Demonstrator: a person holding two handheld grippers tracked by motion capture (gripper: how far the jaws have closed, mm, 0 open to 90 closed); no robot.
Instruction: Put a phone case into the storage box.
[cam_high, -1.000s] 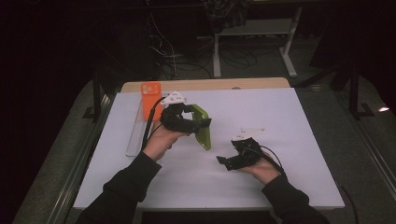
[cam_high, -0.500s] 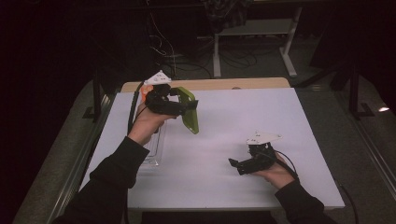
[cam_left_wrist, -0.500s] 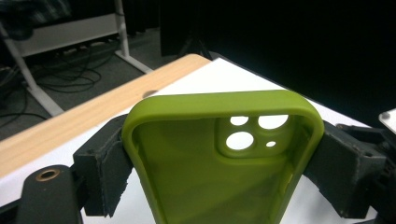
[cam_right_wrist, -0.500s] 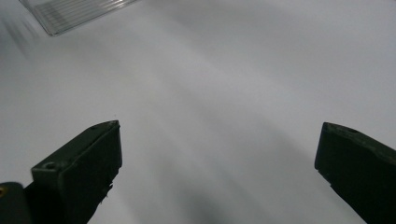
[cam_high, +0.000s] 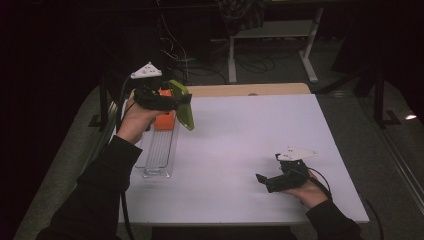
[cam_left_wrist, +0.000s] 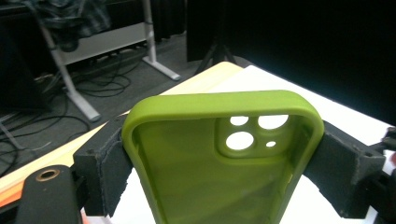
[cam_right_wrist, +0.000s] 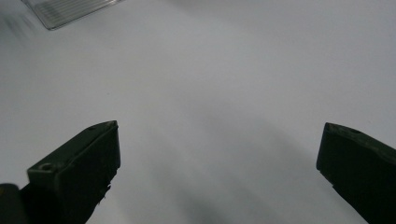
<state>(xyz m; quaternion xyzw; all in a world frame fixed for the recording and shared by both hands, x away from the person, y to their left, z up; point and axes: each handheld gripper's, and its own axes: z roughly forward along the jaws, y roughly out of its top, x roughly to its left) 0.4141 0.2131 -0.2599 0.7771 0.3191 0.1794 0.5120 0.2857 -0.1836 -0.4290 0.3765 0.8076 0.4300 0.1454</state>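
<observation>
The left tongs (cam_left_wrist: 223, 163) were clamped across the green phone case (cam_left_wrist: 219, 154), its sides pressed between both pads, held in the air above the clear tray (cam_high: 159, 152) at the bench's (cam_high: 240, 145) left edge; the right tongs (cam_right_wrist: 219, 172) gaped wide and empty, low over the bare bench well apart from the case.

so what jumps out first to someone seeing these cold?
The green phone case, clamped by its sides in the left gripper and held up over the table's far left corner, camera cutouts plain in the left gripper view. Just under it sits an orange block at the far end of a clear tray. The right gripper rests open and empty at near right.
</observation>
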